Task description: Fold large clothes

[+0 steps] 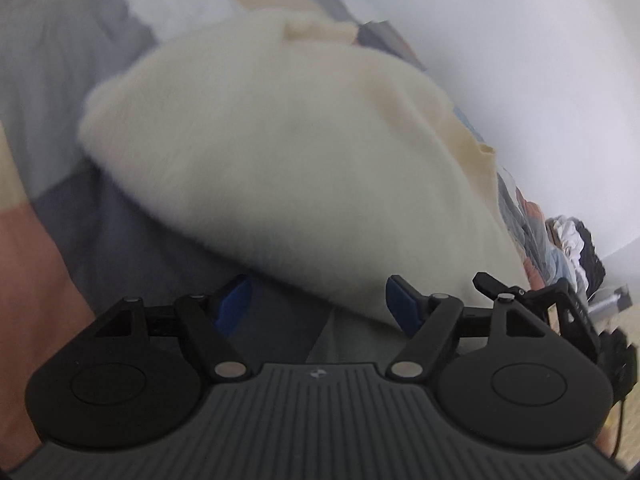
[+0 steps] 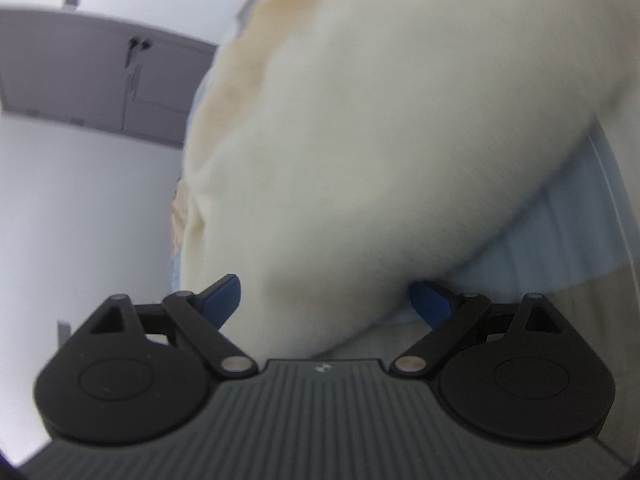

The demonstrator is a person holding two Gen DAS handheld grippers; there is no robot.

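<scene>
A thick, fluffy cream garment [image 1: 280,152] lies bunched in a folded mound on a patchwork bed cover [image 1: 120,232]. My left gripper [image 1: 320,302] stands open at its near edge. The garment's hem reaches between the blue pads [image 1: 236,300] without being pinched. In the right wrist view the same cream garment [image 2: 380,120] fills most of the picture. My right gripper [image 2: 328,300] is open wide, and a soft lobe of the garment hangs between its blue fingers [image 2: 224,294]. The picture is blurred.
The bed cover has grey, salmon and beige patches. A white wall [image 1: 520,60] runs along the bed's right side. A pile of other clothes [image 1: 572,240] sits far right beside a black gripper part [image 1: 532,300]. A grey cabinet [image 2: 100,72] and light blue striped cloth [image 2: 560,232] appear in the right wrist view.
</scene>
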